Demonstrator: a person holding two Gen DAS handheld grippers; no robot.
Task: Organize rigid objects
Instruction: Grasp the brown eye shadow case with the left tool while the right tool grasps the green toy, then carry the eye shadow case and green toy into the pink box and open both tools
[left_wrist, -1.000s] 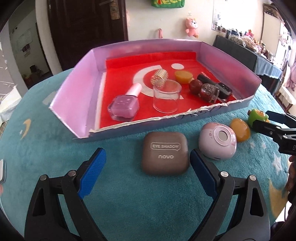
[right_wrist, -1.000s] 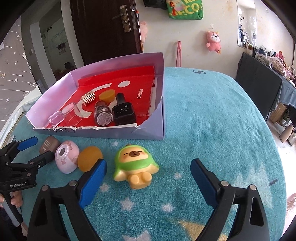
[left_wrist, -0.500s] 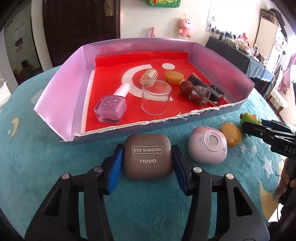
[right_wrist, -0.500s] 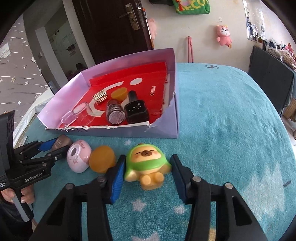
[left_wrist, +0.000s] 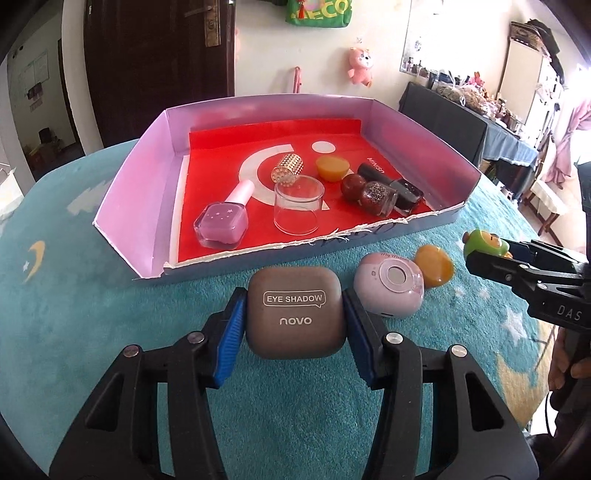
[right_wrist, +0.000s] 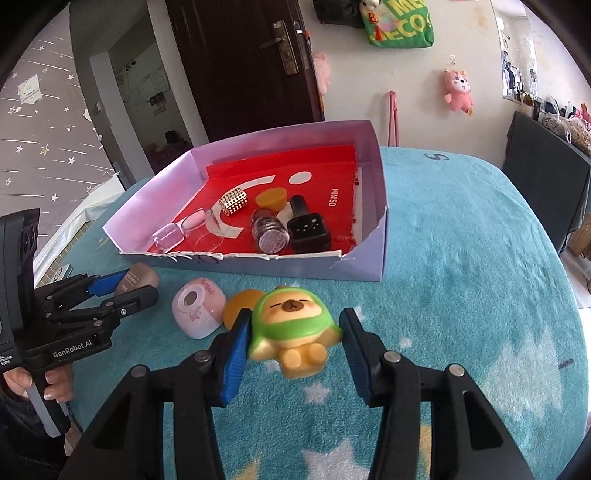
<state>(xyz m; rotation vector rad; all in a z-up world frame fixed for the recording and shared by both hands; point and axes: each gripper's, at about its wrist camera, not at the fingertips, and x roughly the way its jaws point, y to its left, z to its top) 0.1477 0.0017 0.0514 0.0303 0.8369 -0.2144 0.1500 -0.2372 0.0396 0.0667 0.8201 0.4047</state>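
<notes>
Teal starry tablecloth (left_wrist: 92, 332) bears tray (left_wrist: 122, 206), pink compact (left_wrist: 388, 288), orange disc (left_wrist: 437, 267).

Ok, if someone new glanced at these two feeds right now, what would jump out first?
Probably the two grips: the left tongs clamp a brown eye shadow case on the teal cloth, and the right tongs squeeze a green-hooded bear toy. Behind them sits the lilac box with a bright red floor, holding nail polish bottles and a clear cup, while a pink round gadget and an orange disc wait in front of it.

Home: door (right_wrist: 236, 62), wall plushie (right_wrist: 459, 89)
</notes>
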